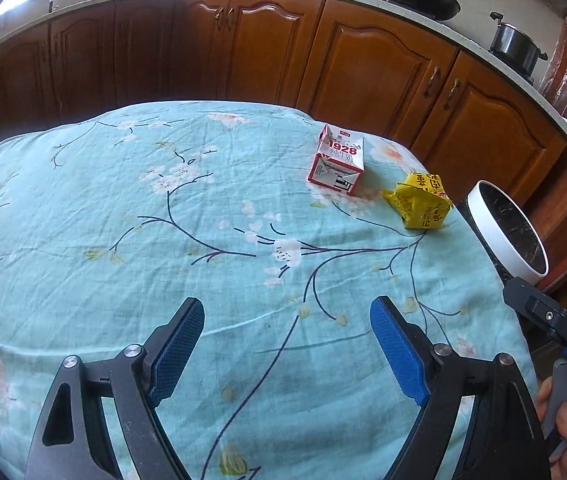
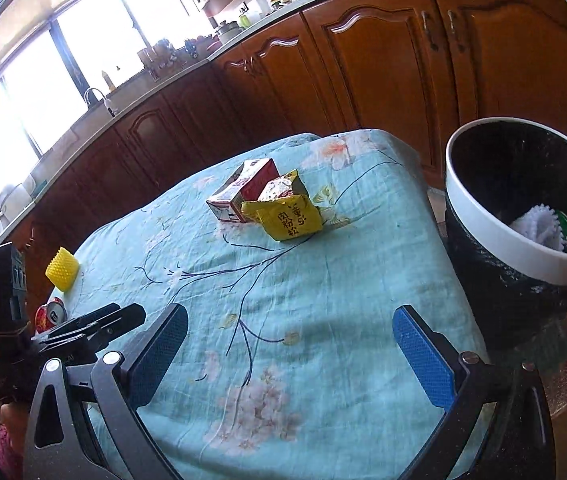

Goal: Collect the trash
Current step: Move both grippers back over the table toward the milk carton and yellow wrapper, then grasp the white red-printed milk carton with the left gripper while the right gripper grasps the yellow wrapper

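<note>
A red and white milk carton (image 1: 337, 162) lies on the teal flowered tablecloth (image 1: 203, 220), with a crumpled yellow wrapper (image 1: 419, 200) just to its right. In the right wrist view the carton (image 2: 243, 192) and wrapper (image 2: 287, 216) lie side by side at the far middle, and a yellow ribbed cup (image 2: 62, 269) and a red can (image 2: 51, 314) sit at the left edge. My left gripper (image 1: 287, 320) hangs open over bare cloth, well short of the trash. My right gripper (image 2: 291, 326) is open too, nothing between its blue pads.
A black bin with a white rim (image 2: 523, 216) stands off the table's right edge, white crumpled paper and a green thing inside; it also shows as the bin (image 1: 503, 228) at right. Wooden cabinets (image 1: 363, 64) and a countertop run behind. The left gripper's body (image 2: 43, 328) sits close at left.
</note>
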Demonstrator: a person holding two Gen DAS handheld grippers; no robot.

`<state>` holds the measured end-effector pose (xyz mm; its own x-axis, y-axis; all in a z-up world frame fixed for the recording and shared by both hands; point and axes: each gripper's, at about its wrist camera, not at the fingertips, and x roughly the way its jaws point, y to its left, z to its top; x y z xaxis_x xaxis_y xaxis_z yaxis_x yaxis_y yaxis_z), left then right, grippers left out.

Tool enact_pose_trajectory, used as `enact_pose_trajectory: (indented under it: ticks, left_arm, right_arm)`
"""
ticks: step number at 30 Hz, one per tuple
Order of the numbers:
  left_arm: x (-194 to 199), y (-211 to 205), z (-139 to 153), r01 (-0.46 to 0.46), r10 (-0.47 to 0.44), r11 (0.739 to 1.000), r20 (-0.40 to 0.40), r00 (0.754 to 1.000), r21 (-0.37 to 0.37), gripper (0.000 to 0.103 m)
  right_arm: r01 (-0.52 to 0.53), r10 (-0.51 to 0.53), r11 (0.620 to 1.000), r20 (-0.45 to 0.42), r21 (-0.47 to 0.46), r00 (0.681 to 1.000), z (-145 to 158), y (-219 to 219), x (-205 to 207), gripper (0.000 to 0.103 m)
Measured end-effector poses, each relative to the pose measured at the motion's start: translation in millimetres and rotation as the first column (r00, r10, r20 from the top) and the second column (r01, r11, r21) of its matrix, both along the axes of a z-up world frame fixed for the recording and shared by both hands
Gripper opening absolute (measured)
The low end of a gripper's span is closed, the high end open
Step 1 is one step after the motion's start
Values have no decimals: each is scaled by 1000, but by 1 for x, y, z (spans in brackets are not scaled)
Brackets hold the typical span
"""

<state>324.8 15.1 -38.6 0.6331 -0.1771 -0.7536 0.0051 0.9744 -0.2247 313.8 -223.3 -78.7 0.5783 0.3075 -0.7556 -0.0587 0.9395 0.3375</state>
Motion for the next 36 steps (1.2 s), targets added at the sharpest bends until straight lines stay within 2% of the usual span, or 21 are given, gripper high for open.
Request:
enact_pose_trajectory:
  ticks: [3,8,11,13,16,19,25,27,28,29,30,36]
  left_arm:
    - [13,2,-3,6,-6,1000,-7,1000,-5,85]
    - [45,-2,-6,32,-32,999,-4,999,18,85]
    - [69,-6,-8,46,-46,998,-6,999,37,85]
    - [86,-9,-11,70,-70,997,-17,997,18,85]
    - [108,-15,-16,95,-95,995,-29,995,18,85]
    - [129,-27,-23,113,-112,993,-37,993,27,85]
    - [162,-52,-31,126,-125,990,-27,992,63,85]
    - [168,-58,-33,130,-129,988,-24,991,79,82]
    - [170,-59,-33,126,-124,988,-25,992,85,76]
    - [170,-58,-34,128,-126,988,-30,992,81,57]
    - [170,-56,-36,132,-130,989,-40,991,73,49]
    - [124,-38,-27,118,-117,992,-24,993,53,48]
  right_arm:
    - [-20,21,999,23,-41,1000,1,3,12,103]
    - [-36,37,999,36,-35,999,-1,2,36,102]
    - [-50,52,998,43,-46,998,-4,2,50,94]
    - [-57,59,997,34,-45,998,-8,1,59,84]
    - [-67,67,998,13,-19,998,-16,-1,71,75]
    - [-66,66,998,4,3,998,-20,-5,77,71]
    - [-31,32,998,-4,58,999,-24,-17,75,71]
    - [-24,24,998,-2,66,1000,-23,-20,74,71]
    - [-20,21,997,-2,68,1000,-22,-21,73,71]
    - [-18,18,997,-2,69,1000,-22,-22,72,71]
    - [-16,16,998,-1,68,1000,-21,-22,71,71]
    - [-38,37,997,11,68,999,-18,-17,69,71]
